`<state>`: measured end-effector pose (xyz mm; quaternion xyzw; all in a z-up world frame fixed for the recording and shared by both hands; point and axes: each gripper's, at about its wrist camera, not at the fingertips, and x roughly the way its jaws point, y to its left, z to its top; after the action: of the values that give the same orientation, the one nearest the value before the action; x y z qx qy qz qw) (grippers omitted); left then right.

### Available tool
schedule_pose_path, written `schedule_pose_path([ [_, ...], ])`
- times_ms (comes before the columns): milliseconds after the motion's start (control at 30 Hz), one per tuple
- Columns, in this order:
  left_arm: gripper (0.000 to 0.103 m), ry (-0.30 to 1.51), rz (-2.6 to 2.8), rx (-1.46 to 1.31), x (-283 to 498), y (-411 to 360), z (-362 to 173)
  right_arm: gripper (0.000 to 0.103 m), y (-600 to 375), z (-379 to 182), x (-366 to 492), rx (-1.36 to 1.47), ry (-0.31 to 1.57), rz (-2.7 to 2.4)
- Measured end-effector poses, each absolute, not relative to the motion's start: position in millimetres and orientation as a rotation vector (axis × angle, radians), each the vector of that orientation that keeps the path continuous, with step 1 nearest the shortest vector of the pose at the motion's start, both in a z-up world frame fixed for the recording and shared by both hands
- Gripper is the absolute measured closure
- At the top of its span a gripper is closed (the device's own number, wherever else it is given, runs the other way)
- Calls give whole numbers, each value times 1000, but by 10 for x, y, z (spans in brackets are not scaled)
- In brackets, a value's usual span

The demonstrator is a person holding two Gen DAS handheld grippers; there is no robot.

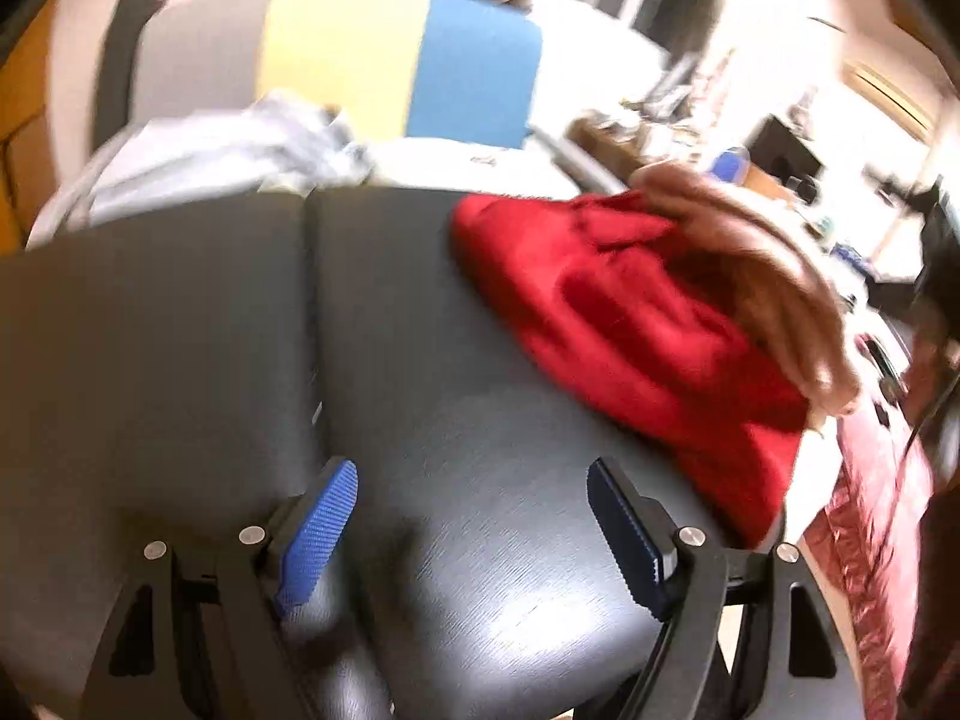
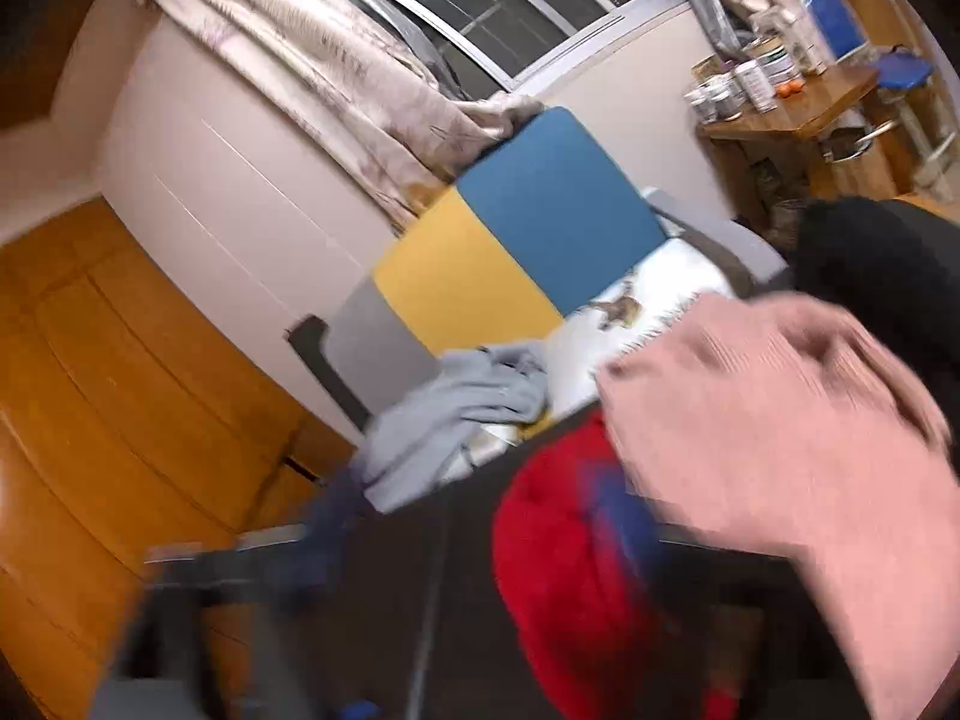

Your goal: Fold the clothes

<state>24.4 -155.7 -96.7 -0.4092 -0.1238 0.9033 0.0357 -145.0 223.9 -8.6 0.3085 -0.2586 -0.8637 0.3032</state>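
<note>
A crumpled red garment (image 1: 630, 330) lies on the right side of the dark table (image 1: 390, 330). A blurred pink garment (image 1: 750, 264) hangs over its far right part. My left gripper (image 1: 474, 534) stands open above the bare table, short of the red garment and to its left, with nothing between its blue pads (image 1: 318, 534). In the right wrist view everything is smeared. The right gripper (image 2: 474, 528) shows as two blurred blue fingers (image 2: 624, 516) set wide apart, open. The red garment (image 2: 570, 570) lies under its right finger, and the pink garment (image 2: 780, 420) sits just right of it.
A chair with a grey, yellow and blue back (image 1: 396, 54) stands behind the table. Grey clothes (image 1: 210, 150) are heaped on its seat by the table's far left edge. A wooden shelf with jars (image 2: 780, 96) stands far right. The floor (image 2: 120, 390) is wooden.
</note>
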Motion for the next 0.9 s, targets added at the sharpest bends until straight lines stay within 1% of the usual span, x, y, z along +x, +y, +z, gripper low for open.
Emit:
schedule_pose_path([
  [67, 23, -324, 2728, -1148, 107, -1364, -694, 0, 2353, -272, -1174, 836, -646, -2357],
  [100, 23, -311, 2691, -1094, 21, -1257, -552, 0, 2516, -357, -1082, 844, -665, -2393],
  [233, 23, -359, 2484, -952, -478, -700, -12, 0, 3195, -590, -792, 871, -777, -2548],
  [367, 23, -346, 2320, -929, -1158, 56, 400, 0, 3854, -827, -621, 905, -1001, -2626],
  [467, 22, -362, 2197, -995, -1712, 670, 526, 0, 4130, -941, -507, 894, -1071, -2664],
  [533, 23, -331, 2151, -1084, -2087, 1066, 500, 0, 4224, -1001, -495, 889, -1073, -2686],
  [700, 23, -312, 2141, -1267, -2801, 1711, 196, 0, 4323, -1057, -647, 908, -981, -2717],
  [800, 23, -320, 2133, -1346, -3122, 1933, -21, 0, 4364, -1099, -723, 886, -953, -2718],
  [900, 23, -310, 2115, -1404, -3333, 2111, -170, 0, 4433, -1059, -871, 828, -986, -2697],
])
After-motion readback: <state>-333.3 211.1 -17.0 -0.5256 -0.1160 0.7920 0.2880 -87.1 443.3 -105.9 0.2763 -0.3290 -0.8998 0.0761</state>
